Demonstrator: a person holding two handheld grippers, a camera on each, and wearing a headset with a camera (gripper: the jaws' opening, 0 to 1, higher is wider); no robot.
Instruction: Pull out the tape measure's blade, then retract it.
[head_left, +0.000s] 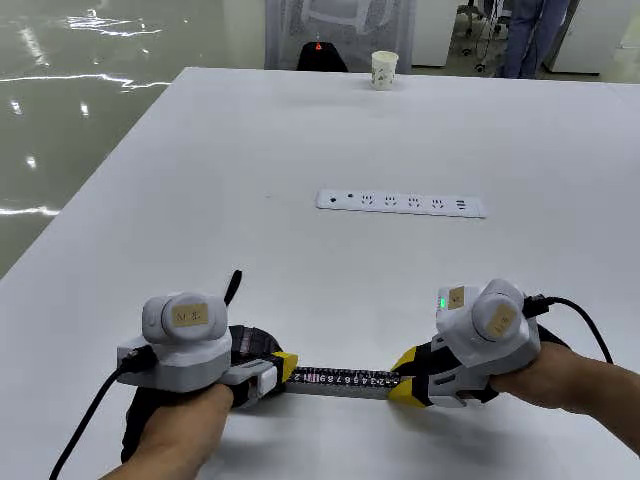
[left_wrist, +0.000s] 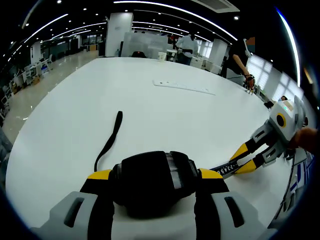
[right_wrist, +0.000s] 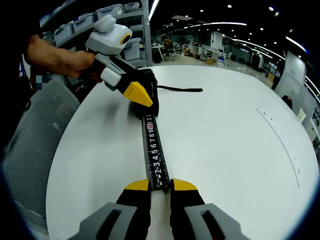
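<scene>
A black tape measure case sits clamped between the yellow-tipped jaws of my left gripper near the table's front edge; it also shows in the right gripper view as the case. Its wrist strap trails away across the table. The blade is drawn out a short way to the right, with numbers visible on the blade. My right gripper is shut on the blade's end, seen as the right gripper in the head view.
The white table stretches far ahead. A white power strip lies mid-table and a paper cup stands at the far edge. Black cables run from both grippers. A person stands beyond the table at the back right.
</scene>
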